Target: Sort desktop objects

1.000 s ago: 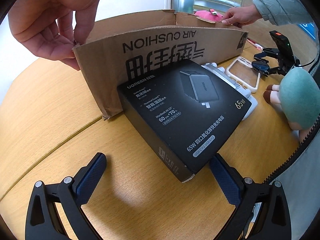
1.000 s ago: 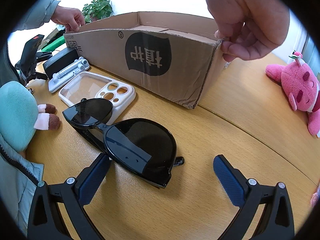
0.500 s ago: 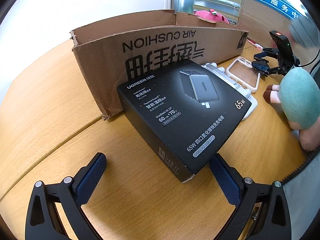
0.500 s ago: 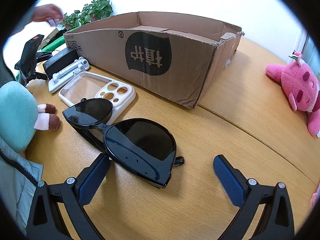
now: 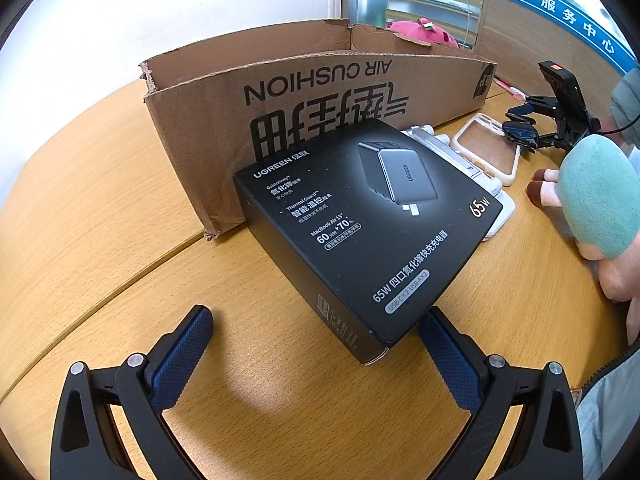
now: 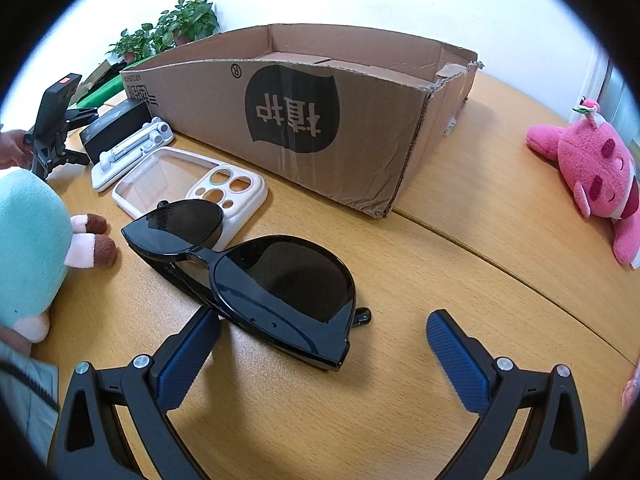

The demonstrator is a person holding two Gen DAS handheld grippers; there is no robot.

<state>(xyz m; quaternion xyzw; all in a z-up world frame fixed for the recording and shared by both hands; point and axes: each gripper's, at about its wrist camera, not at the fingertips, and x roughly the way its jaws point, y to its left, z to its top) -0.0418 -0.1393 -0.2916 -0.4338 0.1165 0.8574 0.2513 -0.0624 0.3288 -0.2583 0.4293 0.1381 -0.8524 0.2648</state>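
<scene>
The wooden table (image 5: 100, 208) carried everything, a curved seam running across its top in both views. On it stood the cardboard box (image 6: 328, 120), open-topped with a torn corner; only the right wrist view looked down into it and showed folded flaps on its floor, while the left wrist view met its printed outer wall (image 5: 320, 96) side-on.

The left wrist view alone showed the black charger box (image 5: 360, 232) up close, lying just in front of the cardboard wall with one end resting on a white stand (image 5: 496, 200). The left gripper (image 5: 316, 332) was spread wide and held nothing, its right finger just beside the charger box's near corner.

The right wrist view alone showed the pink plush toy (image 6: 592, 176) lying well apart to the right, and the black sunglasses (image 6: 256, 272) lying folded on the table, one lens overlapping a white phone case (image 6: 192, 188). The right gripper (image 6: 324, 332) was likewise spread and empty, its left finger at the sunglasses' near rim; whether it touched could not be told.

A teal plush toy (image 6: 28, 248) was cut off at the left edge. A white wall and potted plants (image 6: 168, 28) stood behind; the left view showed a blue sign with Chinese characters.

A hand (image 6: 12, 148) touched a small black tripod device (image 6: 52, 120).
</scene>
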